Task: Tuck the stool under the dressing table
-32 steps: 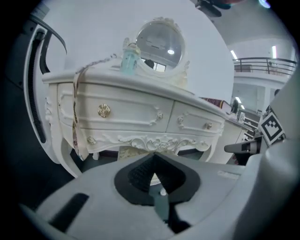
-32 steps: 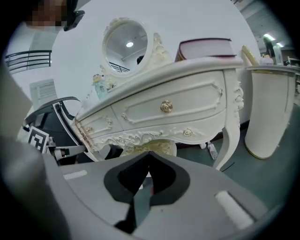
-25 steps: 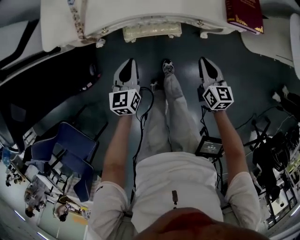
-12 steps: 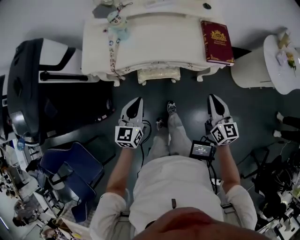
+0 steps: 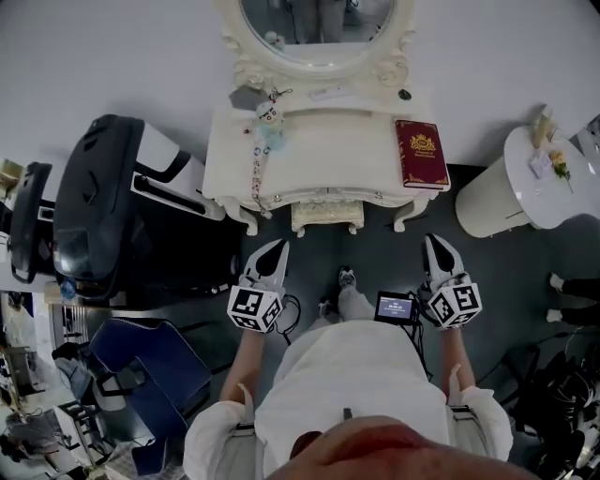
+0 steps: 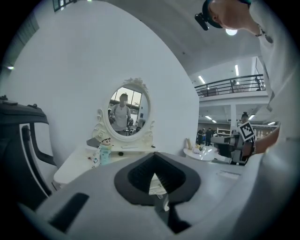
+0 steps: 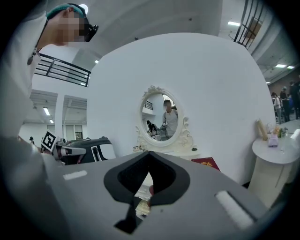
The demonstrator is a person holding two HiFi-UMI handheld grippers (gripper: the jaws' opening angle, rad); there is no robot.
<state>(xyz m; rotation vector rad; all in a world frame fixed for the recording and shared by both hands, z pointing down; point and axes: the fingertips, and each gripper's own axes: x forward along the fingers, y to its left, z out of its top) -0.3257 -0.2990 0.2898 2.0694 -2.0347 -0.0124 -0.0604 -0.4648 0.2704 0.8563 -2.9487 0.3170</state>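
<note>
Raised clear since a second ago, the left hand-held gripper (image 5: 272, 248) and right hand-held gripper (image 5: 434, 244) are held with jaws pressed together, empty. The stool (image 5: 326, 220) is seen tucked under the middle of the bench's (image 5: 328, 155) front edge; only a squareness check is judged needed.

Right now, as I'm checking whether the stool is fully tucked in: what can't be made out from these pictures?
Stool: the head view shows only its front edge; the dressing table top hides the rest.
Mirror: its top is cut off by the head view's upper edge.
Book: the cover print is too small to read in any view.
</note>
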